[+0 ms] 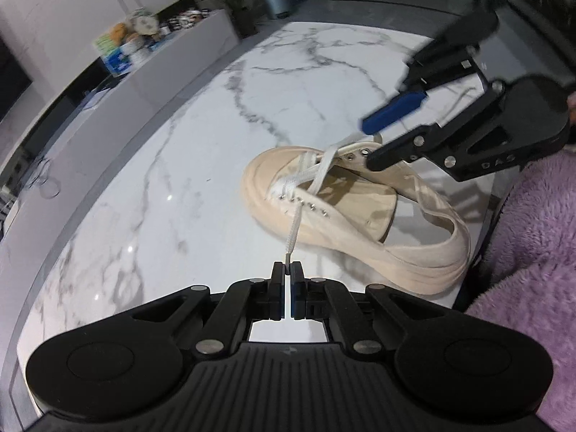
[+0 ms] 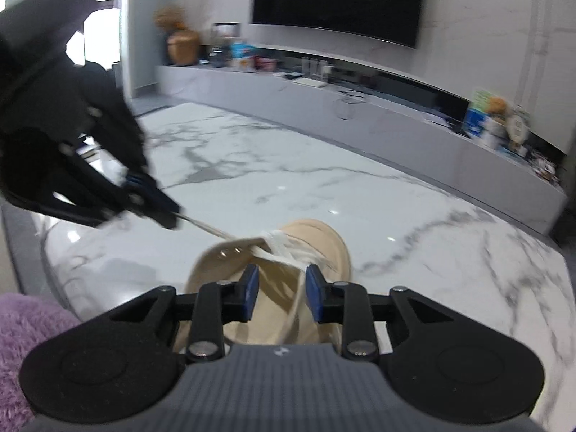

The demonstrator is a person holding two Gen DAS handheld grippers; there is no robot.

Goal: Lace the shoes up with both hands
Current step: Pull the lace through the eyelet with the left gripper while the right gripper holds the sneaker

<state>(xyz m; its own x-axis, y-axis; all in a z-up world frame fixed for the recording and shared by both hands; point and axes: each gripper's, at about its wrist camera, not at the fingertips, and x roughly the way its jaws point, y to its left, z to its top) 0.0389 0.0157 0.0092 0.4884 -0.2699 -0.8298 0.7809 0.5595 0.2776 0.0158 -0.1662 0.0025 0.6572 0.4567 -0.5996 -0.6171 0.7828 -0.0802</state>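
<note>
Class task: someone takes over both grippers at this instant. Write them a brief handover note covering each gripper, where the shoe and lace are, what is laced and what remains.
Left gripper: shut on the lace tip, the lace running taut up to the near-side eyelets.
Right gripper: open, nothing between its pads, hovering over the shoe's opening by the far-side eyelets.
Shoe: cream sneaker lying tilted on the marble table, toe pointing away from the person.
Done: white lace crossed through the lower eyelets near the toe.
Left: upper eyelets look empty; thread the held end next, then the other end, and tie.
</note>
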